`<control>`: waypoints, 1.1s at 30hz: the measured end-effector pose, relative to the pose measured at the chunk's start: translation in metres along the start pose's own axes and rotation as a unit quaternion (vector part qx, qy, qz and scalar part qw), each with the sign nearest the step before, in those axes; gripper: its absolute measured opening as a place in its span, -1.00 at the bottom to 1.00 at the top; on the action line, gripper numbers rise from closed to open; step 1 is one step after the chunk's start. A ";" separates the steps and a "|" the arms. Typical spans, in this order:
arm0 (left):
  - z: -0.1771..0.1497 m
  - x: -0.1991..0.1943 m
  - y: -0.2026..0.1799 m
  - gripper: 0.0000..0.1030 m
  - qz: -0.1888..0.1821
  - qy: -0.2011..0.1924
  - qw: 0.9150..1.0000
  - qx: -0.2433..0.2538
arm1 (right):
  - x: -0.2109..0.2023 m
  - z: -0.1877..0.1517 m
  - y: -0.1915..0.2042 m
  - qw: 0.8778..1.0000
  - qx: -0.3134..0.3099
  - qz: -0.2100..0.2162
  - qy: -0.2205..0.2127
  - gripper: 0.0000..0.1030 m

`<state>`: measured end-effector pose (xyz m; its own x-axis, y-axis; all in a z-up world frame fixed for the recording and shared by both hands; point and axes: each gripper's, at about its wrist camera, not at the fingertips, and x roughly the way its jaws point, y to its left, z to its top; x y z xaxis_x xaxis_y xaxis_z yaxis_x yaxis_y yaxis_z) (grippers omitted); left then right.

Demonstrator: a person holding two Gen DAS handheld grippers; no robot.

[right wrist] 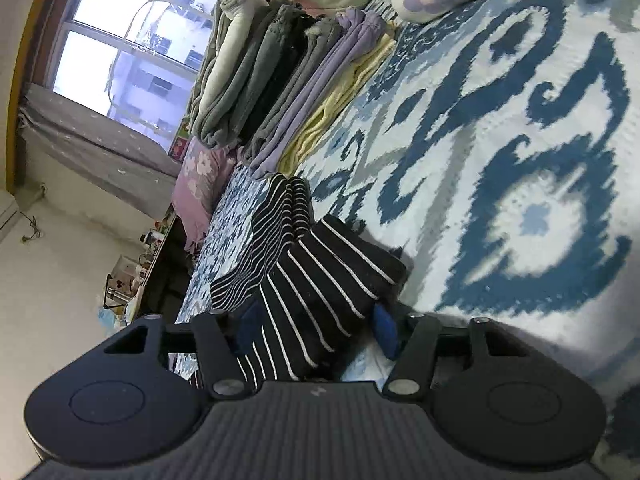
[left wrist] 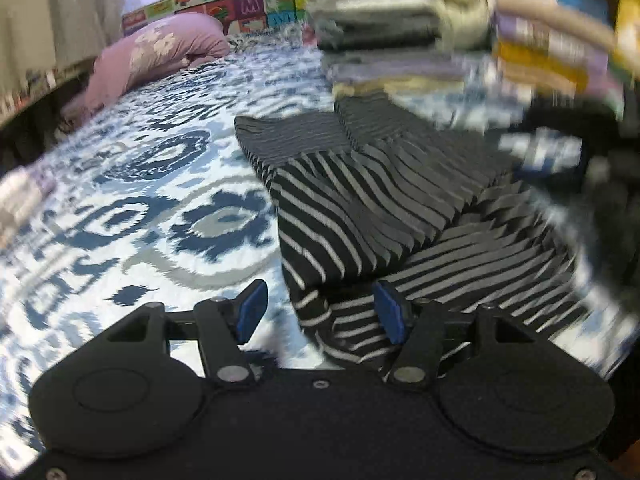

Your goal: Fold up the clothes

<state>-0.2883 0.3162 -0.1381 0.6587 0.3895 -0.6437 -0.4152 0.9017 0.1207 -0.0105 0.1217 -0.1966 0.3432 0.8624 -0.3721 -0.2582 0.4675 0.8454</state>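
Black-and-white striped garment (left wrist: 360,200), partly folded, lies on the blue-patterned bed (left wrist: 140,200). Left gripper (left wrist: 320,312): fingers apart, a hem between them, unpressed. Right gripper (right wrist: 316,332): fingers straddle a folded edge; whether they clamp it cannot be told. Stacked folded clothes (right wrist: 280,80) at 12 o'clock.

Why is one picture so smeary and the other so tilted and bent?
Left wrist view: motion blur smears the folded stack and right edge; the striped garment is sharper. Right wrist view: crisp but rolled sideways, fisheye bending the bedspread, window glaring white.
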 end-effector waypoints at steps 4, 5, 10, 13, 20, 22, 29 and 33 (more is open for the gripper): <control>-0.005 0.008 -0.012 -0.66 0.041 0.004 0.998 0.043 | 0.010 0.003 0.003 1.000 -0.009 0.008 -0.003 -0.70; -0.004 0.006 -0.014 -0.71 0.052 -0.003 0.997 0.054 | 0.012 0.004 0.004 1.000 -0.013 0.009 -0.004 -0.88; 0.002 -0.001 -0.028 -0.78 0.072 -0.030 0.993 0.091 | -0.009 0.013 0.026 0.996 -0.055 0.049 -0.044 -0.89; 0.002 -0.001 -0.045 -0.79 0.080 -0.036 0.987 0.131 | -0.024 0.024 0.033 0.994 -0.061 0.071 -0.064 -0.89; -0.005 0.003 -0.076 -0.80 0.089 -0.044 0.972 0.212 | -0.052 0.045 0.033 0.990 -0.065 0.089 -0.083 -0.89; -0.007 0.004 -0.080 -0.80 0.089 -0.044 0.970 0.224 | -0.060 0.048 0.033 0.990 -0.070 0.090 -0.087 -0.89; -0.011 0.007 -0.089 -0.81 0.074 -0.048 0.968 0.236 | -0.084 0.054 0.023 0.989 -0.060 0.082 -0.103 -0.89; -0.016 0.012 -0.098 -0.81 0.061 -0.039 0.965 0.251 | -0.080 0.055 0.011 0.993 -0.045 0.052 -0.094 -0.89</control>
<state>-0.2502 0.2296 -0.1698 0.6779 0.4936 -0.5448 -0.1487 0.8178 0.5560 0.0088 0.0475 -0.1363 0.4708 0.8593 -0.1999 -0.3775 0.4011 0.8347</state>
